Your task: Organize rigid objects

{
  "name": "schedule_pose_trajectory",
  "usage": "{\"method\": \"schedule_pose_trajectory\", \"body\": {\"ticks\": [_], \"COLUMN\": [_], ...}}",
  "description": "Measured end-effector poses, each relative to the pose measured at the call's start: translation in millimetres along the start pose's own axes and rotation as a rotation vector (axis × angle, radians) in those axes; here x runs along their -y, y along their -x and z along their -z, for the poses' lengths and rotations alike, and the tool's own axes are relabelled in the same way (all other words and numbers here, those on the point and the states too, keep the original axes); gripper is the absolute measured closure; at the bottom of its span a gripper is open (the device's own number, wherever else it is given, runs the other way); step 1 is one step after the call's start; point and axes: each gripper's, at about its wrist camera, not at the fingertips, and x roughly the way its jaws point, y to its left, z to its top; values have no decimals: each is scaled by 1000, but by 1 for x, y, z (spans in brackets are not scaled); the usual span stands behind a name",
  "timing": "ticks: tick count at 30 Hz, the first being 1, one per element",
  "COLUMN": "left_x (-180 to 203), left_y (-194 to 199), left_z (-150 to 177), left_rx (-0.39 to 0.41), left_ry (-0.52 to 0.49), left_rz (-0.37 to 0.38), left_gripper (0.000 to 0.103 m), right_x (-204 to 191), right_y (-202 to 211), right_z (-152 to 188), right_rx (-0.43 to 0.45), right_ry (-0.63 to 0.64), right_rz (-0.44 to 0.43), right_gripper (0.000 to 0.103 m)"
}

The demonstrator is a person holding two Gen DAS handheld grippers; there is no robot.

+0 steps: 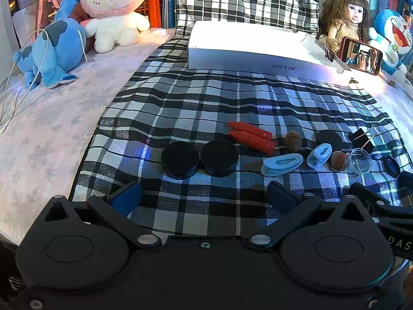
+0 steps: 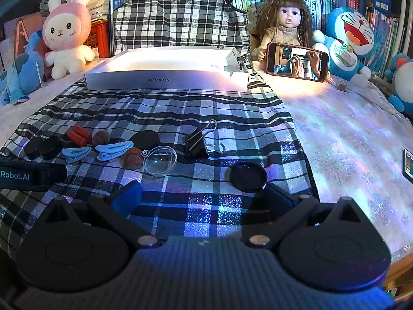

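Plaid cloth (image 1: pixel 180 108): two red cylinders (image 1: pixel 251 137), two hair clips (image 1: pixel 282 164).

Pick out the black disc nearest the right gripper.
The lone glossy disc just ahead of the right gripper; the other discs lie far left.

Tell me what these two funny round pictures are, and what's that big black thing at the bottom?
A person holds a grabbing tool in each hand, and each tool carries a camera. One picture looks out from the left gripper, the other from the right gripper. The black shape at the bottom is the tool itself, with its blue-tipped jaws wide open and holding nothing. Ahead, on a checked cloth, lie small things: two black discs, two red sticks, blue hair clips, brown nuts, a clear half ball and a black binder clip. Further back is a white box, with soft toys and a doll around it.
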Motion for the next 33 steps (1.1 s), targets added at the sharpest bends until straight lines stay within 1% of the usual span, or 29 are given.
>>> {"method": "schedule_pose_trajectory", "body": {"ticks": [17, 21, 26, 28, 33], "left_x": [-3, -2, -3, -4, -13], "left_y": [1, 1, 1, 2, 11], "left_z": [8, 7, 5, 5, 6], "left_rx": [51, 45, 38, 40, 67], "left_ry": [-26, -28, -31, -32, -12], "left_rz": [22, 22, 30, 35, 69], "left_gripper": [0, 0, 0, 3, 18], "right_x": [0, 0, 1, 1, -5], "right_y": [1, 1, 5, 7, 15], "right_z": [3, 4, 4, 3, 1], "right_rx": [20, 30, 41, 50, 86], "right_ry": [3, 3, -1, 1, 36], "right_rz": [-6, -9, -33, -48, -73], "right_gripper": [0, 0, 1, 2, 7]}}
